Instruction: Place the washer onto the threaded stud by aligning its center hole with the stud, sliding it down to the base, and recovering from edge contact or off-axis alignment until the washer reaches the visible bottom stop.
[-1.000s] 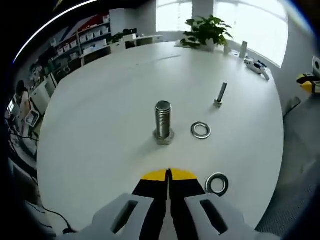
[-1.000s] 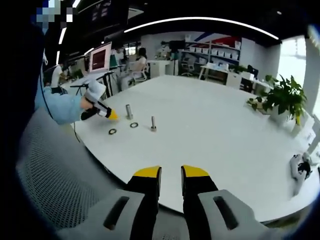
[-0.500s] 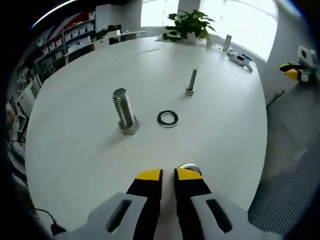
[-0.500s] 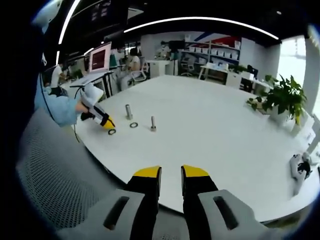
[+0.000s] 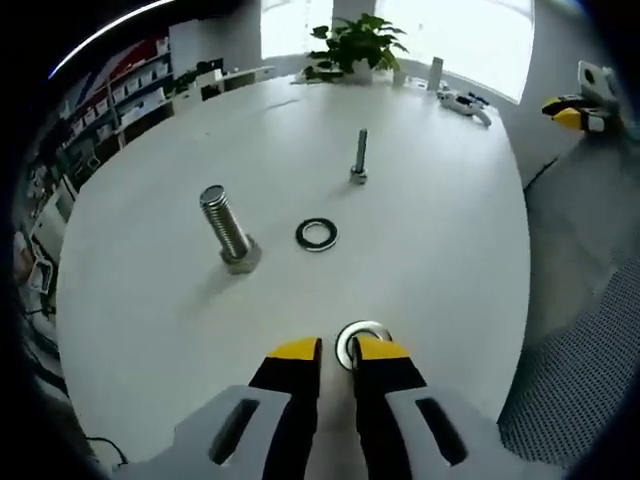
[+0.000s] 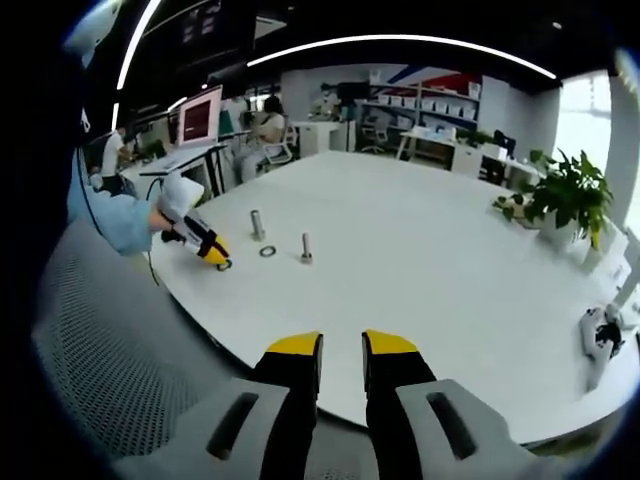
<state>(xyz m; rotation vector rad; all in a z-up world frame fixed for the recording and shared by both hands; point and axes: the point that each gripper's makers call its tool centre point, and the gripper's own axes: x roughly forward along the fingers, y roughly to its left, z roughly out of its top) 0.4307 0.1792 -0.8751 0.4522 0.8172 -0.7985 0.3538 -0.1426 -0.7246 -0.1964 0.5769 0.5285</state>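
In the left gripper view, the left claw (image 5: 337, 352) is low over the white surface (image 5: 440, 250) with its 2 yellow-tipped jaws a narrow gap apart, nothing held between them. A steel washer (image 5: 362, 336) lies flat on the surface right at the jaw tips, its near edge hidden behind the right jaw; whether the jaw touches it cannot be told. Farther on, a 2nd washer (image 5: 316, 235) lies flat, well apart from the 1st. To its left stands the thick stud (image 5: 227, 228), head down on its hex base, thread bare, leaning left in this view. Beyond, a slimmer bolt (image 5: 359, 159) stands upright. At the far edge of the surface is a potted plant (image 5: 352, 46).

In the right gripper view, the right claw (image 6: 340, 350) hangs off the near edge of the surface, jaws slightly apart and empty. Far across, the left claw (image 6: 214, 250), held by a gloved hand (image 6: 177, 195), is tipped down at the washer (image 6: 225, 265).
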